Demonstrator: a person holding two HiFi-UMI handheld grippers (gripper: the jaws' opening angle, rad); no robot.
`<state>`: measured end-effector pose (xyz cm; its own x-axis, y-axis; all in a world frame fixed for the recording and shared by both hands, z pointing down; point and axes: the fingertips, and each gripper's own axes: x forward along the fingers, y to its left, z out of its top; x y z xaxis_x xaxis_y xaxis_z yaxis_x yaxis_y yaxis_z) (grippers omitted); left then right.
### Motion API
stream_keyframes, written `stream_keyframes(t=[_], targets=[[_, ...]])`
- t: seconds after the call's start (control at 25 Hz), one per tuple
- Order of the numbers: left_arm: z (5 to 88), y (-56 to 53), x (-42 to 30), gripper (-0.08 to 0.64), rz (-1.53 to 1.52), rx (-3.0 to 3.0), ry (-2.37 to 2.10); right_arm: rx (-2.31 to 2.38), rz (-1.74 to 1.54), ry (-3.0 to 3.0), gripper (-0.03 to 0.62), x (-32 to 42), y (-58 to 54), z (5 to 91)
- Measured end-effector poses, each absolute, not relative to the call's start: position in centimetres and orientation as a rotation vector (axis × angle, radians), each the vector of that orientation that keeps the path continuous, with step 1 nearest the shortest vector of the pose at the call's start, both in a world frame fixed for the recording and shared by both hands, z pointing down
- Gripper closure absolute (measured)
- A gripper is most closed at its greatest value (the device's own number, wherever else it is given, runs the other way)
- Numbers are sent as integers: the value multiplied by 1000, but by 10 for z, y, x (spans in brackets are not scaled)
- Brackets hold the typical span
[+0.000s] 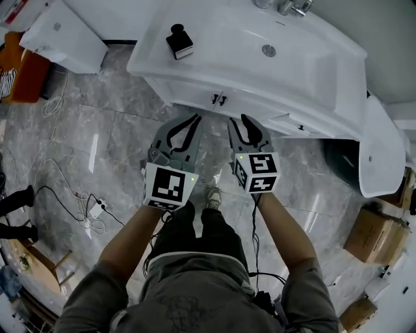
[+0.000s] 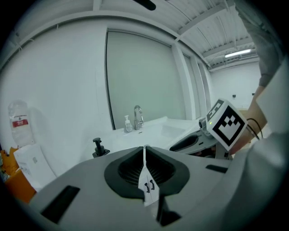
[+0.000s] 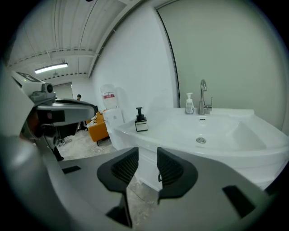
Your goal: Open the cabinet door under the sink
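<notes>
The white sink (image 1: 214, 32) sits on a white cabinet whose two doors (image 1: 195, 93) meet at a pair of small black handles (image 1: 220, 99). My left gripper (image 1: 194, 119) hangs just in front of and below the handles with its tips together and nothing held; in its own view the handles (image 2: 149, 185) show through a thin slit between the left gripper's (image 2: 145, 155) pads. My right gripper (image 1: 239, 122) floats beside it, slightly right of the handles, open by a narrow gap. In its own view the right gripper (image 3: 147, 163) frames the cabinet front, one handle (image 3: 160, 177) by its right pad.
A black soap dispenser (image 1: 179, 42) stands on the sink's left rim, a faucet (image 1: 292, 6) at the back. White fixtures stand at left (image 1: 65, 39) and right (image 1: 383, 149). Cables and a power strip (image 1: 97, 208) lie on the marble floor; cardboard boxes (image 1: 370, 234) sit right.
</notes>
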<state>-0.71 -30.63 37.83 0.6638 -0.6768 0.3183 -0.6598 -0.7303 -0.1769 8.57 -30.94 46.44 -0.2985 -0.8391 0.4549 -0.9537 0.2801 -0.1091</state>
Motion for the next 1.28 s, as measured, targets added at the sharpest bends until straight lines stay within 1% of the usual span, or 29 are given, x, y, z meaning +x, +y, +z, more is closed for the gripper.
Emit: stream_keyframes(t=[0.36, 0.6, 0.76, 0.92, 1.0, 1.28], targets=[[469, -341, -8, 531, -595, -2833, 1170, 1791, 548, -2140, 479, 102, -355, 570], [521, -354, -6, 531, -546, -2839, 1172, 1749, 535, -2099, 479, 106, -374, 643], [562, -355, 2, 532, -567, -2840, 1116, 1777, 554, -2051, 479, 117, -389, 688], [606, -366, -4, 532, -600, -2847, 1172, 1769, 611, -2026, 476, 117, -402, 731], [625, -369, -8, 532, -617, -2855, 1190, 1749, 627, -2021, 463, 114, -406, 748], [668, -376, -18, 532, -623, -2897, 1237, 1792, 626, -2011, 463, 110, -429, 779]])
